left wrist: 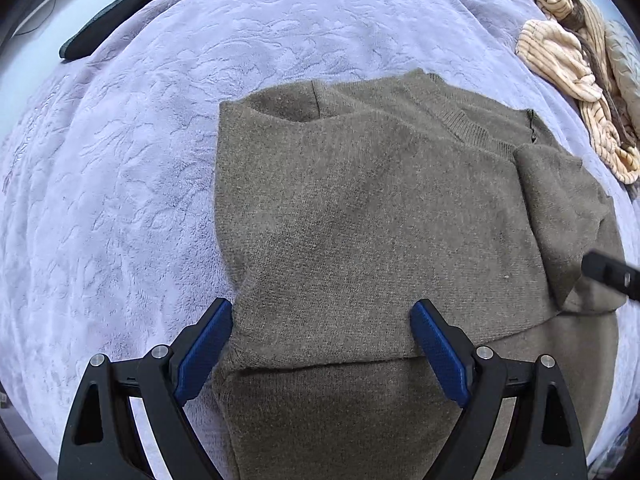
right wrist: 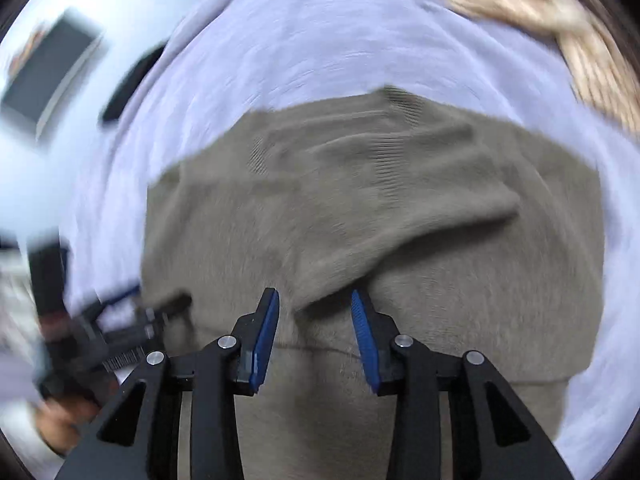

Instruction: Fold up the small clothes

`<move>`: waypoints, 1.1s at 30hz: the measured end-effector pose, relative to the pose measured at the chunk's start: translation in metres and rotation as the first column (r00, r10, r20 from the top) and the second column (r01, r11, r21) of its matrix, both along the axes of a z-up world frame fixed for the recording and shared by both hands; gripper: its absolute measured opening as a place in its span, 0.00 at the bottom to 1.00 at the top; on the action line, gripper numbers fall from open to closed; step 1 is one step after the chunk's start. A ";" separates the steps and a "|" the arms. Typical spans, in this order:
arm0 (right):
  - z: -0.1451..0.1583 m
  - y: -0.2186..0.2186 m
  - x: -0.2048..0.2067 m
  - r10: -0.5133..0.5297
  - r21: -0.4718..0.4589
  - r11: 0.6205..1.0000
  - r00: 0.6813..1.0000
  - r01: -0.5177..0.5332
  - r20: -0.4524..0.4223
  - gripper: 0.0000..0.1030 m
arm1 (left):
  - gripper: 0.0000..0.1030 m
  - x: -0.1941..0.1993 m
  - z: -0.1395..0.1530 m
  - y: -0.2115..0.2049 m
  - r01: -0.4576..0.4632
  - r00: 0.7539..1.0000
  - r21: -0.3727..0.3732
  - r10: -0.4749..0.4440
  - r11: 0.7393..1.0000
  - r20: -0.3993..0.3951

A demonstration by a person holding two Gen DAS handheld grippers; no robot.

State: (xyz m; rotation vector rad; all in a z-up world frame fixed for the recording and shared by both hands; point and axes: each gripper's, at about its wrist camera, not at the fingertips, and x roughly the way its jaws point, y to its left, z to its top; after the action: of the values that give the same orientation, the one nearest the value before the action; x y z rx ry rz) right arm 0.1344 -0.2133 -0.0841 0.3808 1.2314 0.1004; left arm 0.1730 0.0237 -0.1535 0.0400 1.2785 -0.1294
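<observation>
Sweater (left wrist: 380, 220): one olive-brown knit, lying flat on the lavender blanket (left wrist: 140, 160), partly folded. One sleeve (left wrist: 560, 216) is turned in over the body, presumably to narrow the shape; the hem band (left wrist: 340, 420) lies nearest both cameras. Beyond the sweater, at the blanket's far right edge, is a heap of striped cream clothes (left wrist: 568, 68), likely awaiting folding; their number cannot be told. Left gripper (left wrist: 322, 340): fingers spread wide over the hem-side fold, holding nothing. Right gripper (right wrist: 316, 328): fingers part open, either side of the sleeve cuff tip, gripping nothing; this view is blurred. Count: two grippers, one sweater, one heap.
</observation>
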 end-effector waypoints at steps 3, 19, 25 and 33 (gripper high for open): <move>-0.014 -0.037 0.000 -0.209 0.185 0.960 0.977 0.212 -0.035 0.40 | 0.89 -0.002 -0.003 0.008 -0.006 1.000 0.018 0.007 1.000 -0.006; 0.014 0.132 0.025 0.387 -0.200 0.908 0.919 -0.367 0.073 0.10 | 0.89 -0.031 0.020 0.088 -0.100 0.994 -0.018 0.100 0.995 0.039; -0.024 0.168 -0.008 0.493 -0.269 0.826 0.866 -0.495 -0.082 0.43 | 0.89 -0.037 0.025 0.127 -0.117 0.992 -0.021 0.118 0.993 0.038; 0.007 0.074 -0.041 0.167 -0.090 0.981 0.984 -0.172 -0.052 0.50 | 0.89 -0.042 0.045 0.108 0.007 0.999 -0.110 -0.003 0.994 0.045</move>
State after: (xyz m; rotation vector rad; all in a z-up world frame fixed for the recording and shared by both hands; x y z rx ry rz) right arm 0.0936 -0.1396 -0.0769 0.1966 1.3063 0.1804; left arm 0.1307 0.1313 -0.1087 -0.0481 1.2250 -0.2019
